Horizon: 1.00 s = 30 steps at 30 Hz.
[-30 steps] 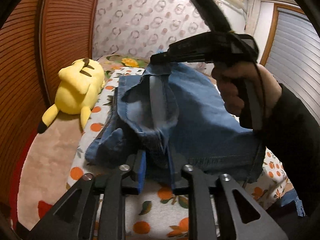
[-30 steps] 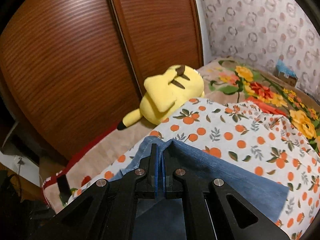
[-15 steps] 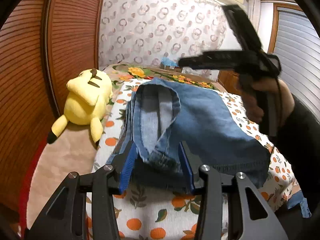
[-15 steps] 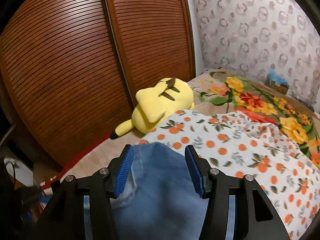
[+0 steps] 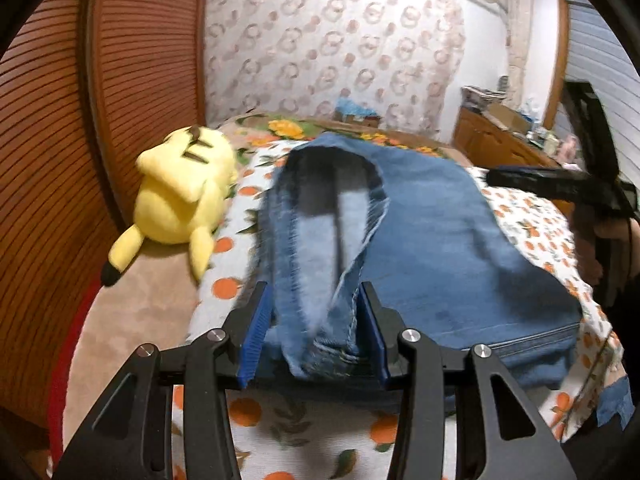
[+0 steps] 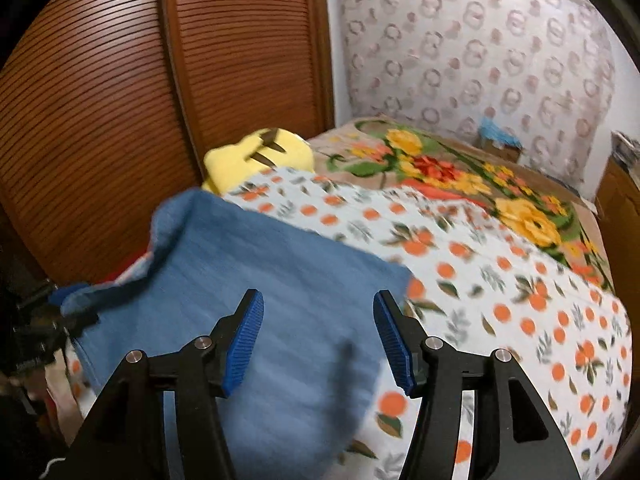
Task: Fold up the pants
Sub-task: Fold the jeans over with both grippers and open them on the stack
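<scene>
Folded blue jeans on the bed, both grippers spread.

Left wrist view: left gripper (image 5: 314, 330) spread wide at lower centre, hem of the jeans (image 5: 420, 232) bunched between its blue pads, unclamped; yellow plush toy (image 5: 182, 188) at left; right gripper (image 5: 560, 186) at right edge, state unclear there. Right wrist view: right gripper (image 6: 318, 338) spread wide over jeans (image 6: 256, 280) at lower left; orange-print bedsheet (image 6: 500, 280) to the right.

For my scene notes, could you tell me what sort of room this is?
Most likely a bedroom: a bed with an orange-print sheet, a yellow plush toy beside the jeans, and louvred wooden wardrobe doors.
</scene>
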Motion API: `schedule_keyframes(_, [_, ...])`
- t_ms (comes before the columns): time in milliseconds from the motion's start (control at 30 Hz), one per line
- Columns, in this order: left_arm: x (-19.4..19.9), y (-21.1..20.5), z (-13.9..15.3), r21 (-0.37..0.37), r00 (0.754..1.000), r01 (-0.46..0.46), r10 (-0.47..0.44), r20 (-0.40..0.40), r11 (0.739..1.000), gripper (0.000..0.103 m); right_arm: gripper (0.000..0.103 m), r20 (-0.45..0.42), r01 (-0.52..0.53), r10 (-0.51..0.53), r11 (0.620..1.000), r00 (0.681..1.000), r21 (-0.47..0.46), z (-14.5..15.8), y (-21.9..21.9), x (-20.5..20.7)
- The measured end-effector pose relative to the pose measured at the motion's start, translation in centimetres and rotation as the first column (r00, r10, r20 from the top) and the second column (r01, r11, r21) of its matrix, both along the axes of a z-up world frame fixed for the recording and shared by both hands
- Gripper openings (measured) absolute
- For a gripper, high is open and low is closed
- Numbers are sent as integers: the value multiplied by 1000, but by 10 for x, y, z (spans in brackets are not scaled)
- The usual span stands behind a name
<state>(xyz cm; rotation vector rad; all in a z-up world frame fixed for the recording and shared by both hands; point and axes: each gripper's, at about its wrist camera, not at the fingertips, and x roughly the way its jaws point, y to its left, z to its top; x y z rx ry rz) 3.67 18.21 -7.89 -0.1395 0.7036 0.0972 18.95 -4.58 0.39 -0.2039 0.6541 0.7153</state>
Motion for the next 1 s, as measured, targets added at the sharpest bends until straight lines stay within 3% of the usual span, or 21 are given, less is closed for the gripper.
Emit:
schedule_keyframes(133, [-7, 16, -8, -29, 998, -56, 55, -17, 998, 45, 59, -31, 26, -26, 1000, 999, -11, -6, -11, 0])
schedule_keyframes(333, [-12, 17, -14, -44, 998, -58, 57, -27, 997, 45, 59, -57, 36, -37, 999, 998, -18, -9, -15, -2])
schedule_keyframes(833, [-18, -12, 13, 0, 998, 7, -7, 56, 1000, 47, 60, -104, 35, -32, 999, 994, 28, -18, -35, -55])
schedule_keyframes(900, [-18, -17, 16, -1, 998, 25, -25, 61, 1000, 53, 60, -99, 32, -29, 999, 995, 33, -17, -38, -67])
schedule_keyframes(933, [-17, -20, 16, -3, 997, 35, -34, 63, 999, 72, 60, -100, 33, -29, 999, 995, 38, -18, -40, -71])
schedule_keyframes(967, [-18, -23, 16, -12, 997, 43, -42, 71, 999, 82, 61, -103, 34, -30, 998, 994, 44, -18, -41, -76])
schedule_keyframes(1000, [-18, -26, 16, -23, 996, 51, -49, 79, 998, 82, 61, -108, 34, -29, 998, 994, 53, -18, -43, -79])
